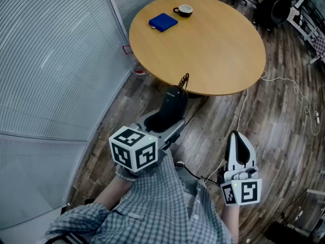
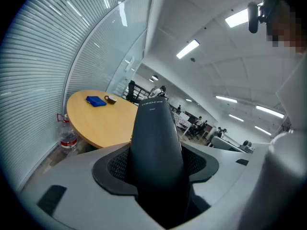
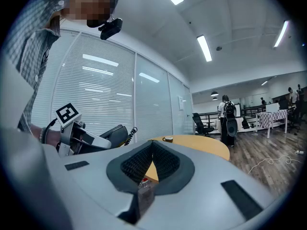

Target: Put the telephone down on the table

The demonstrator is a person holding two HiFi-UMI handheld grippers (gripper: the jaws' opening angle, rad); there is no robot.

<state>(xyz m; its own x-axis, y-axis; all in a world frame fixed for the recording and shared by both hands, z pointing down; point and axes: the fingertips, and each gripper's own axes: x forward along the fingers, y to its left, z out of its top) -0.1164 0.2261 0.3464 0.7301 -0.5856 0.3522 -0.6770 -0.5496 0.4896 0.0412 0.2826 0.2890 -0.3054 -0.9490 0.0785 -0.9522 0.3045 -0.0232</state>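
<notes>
The telephone (image 1: 172,104) is a black handset with a curly cord. My left gripper (image 1: 165,123) is shut on it and holds it above the floor, just short of the near edge of the round wooden table (image 1: 213,44). In the left gripper view the handset (image 2: 153,147) fills the space between the jaws and points toward the table (image 2: 96,119). My right gripper (image 1: 237,137) hangs low at the right, shut with nothing in it. In the right gripper view the right gripper (image 3: 152,145) has its pads meeting at the tip, and the telephone (image 3: 108,135) shows at the left.
A blue flat object (image 1: 163,22) and a dark cup (image 1: 183,10) lie on the table's far side. A glass wall with blinds (image 1: 51,60) runs along the left. A plastic bottle (image 2: 68,139) stands on the floor by the table. A white cable (image 1: 284,80) trails over the wood floor at the right.
</notes>
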